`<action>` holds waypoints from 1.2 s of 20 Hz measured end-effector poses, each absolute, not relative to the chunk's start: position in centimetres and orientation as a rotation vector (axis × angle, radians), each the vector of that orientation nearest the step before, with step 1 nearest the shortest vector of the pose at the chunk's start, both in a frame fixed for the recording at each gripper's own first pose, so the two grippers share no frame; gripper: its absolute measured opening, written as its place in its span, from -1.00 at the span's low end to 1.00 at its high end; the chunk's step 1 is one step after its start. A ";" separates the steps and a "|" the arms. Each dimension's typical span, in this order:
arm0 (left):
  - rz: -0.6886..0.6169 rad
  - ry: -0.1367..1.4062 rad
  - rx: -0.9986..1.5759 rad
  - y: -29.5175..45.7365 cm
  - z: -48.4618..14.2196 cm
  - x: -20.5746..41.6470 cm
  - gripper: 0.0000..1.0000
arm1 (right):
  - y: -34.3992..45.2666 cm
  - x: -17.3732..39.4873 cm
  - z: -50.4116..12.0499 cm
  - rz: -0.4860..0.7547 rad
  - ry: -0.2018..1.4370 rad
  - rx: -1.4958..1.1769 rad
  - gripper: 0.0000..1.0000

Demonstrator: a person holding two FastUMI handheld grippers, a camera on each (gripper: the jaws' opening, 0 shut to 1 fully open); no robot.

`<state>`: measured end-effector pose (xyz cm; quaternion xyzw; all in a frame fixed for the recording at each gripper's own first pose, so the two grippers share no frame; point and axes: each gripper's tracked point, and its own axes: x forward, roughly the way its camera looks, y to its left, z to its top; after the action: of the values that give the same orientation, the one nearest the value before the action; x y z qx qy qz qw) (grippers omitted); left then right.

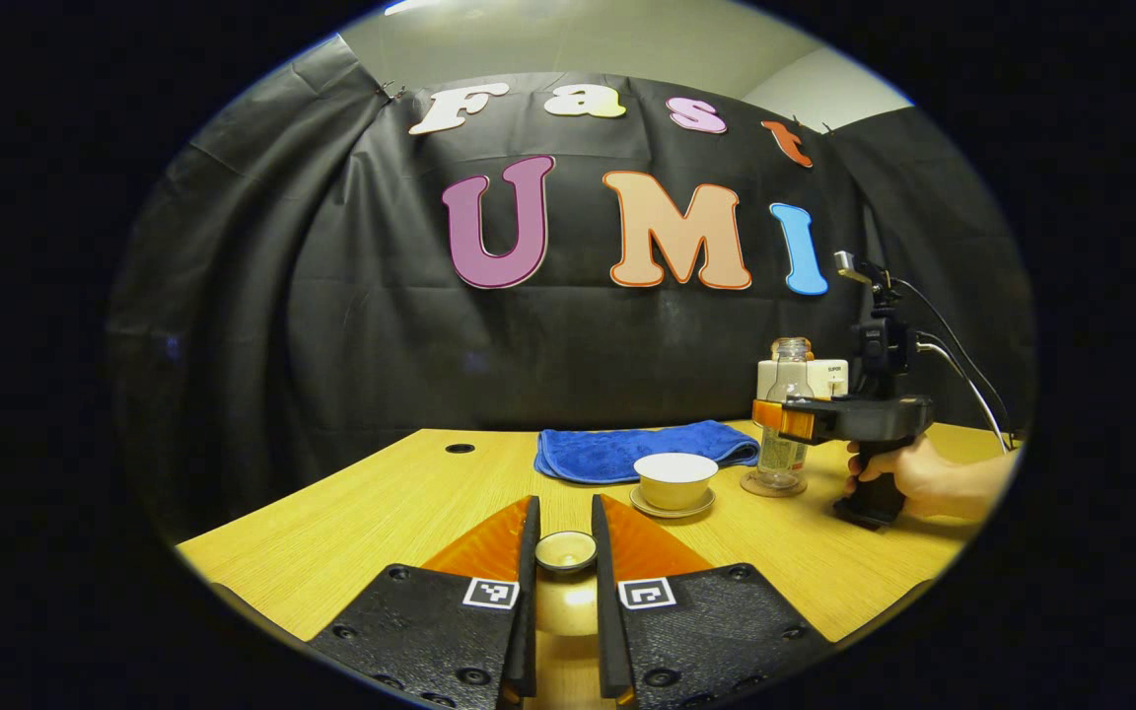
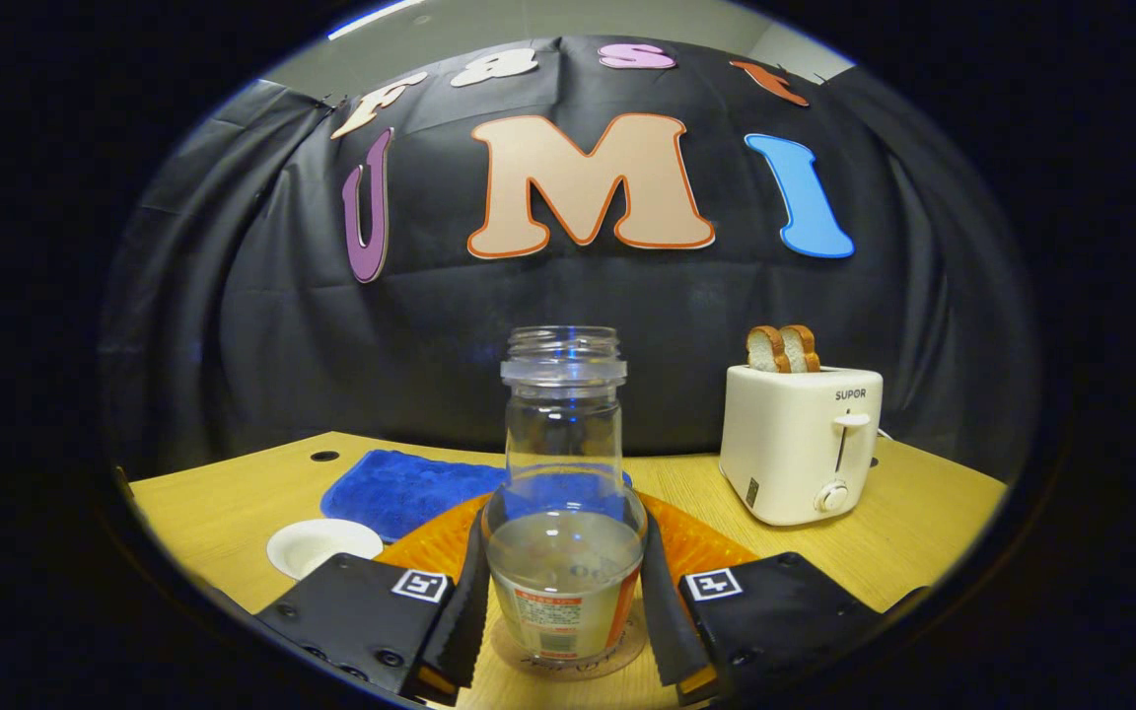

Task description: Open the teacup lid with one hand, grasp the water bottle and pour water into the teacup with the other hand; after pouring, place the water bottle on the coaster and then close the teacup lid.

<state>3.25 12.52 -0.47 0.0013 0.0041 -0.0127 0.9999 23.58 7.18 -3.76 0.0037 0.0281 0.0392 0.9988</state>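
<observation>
Wooden table (image 1: 371, 513) carries the lidless teacup (image 1: 674, 479); left gripper (image 1: 565, 552) pinches the teacup lid (image 1: 565, 550) low, while right gripper (image 2: 563, 592), level, clasps the upright water bottle (image 2: 564, 513) on its coaster (image 2: 568, 659).

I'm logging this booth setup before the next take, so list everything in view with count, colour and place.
Table: one, light wood, underneath everything.
Teacup: one, white, open, on a saucer mid-table.
Lid: one, pale, between the left gripper's fingers.
Water bottle: one, clear, uncapped, partly filled, on the coaster.
Coaster: one, clear, under the bottle.
Cloth: one, blue, behind the teacup.
Toaster: one, cream, two bread slices, right rear.
Left gripper: holding the lid.
Right gripper: around the bottle.
Hand: one, on the right gripper's handle.
</observation>
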 end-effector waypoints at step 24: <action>-0.019 0.010 0.003 12.8 -0.4 3.3 -0.56 | 6.9 20.3 -3.4 0.031 0.008 -0.011 0.93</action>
<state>3.26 12.77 -0.39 0.0017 0.0050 -0.0096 0.9999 20.30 6.90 -3.44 -0.0057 0.0038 0.0157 0.9999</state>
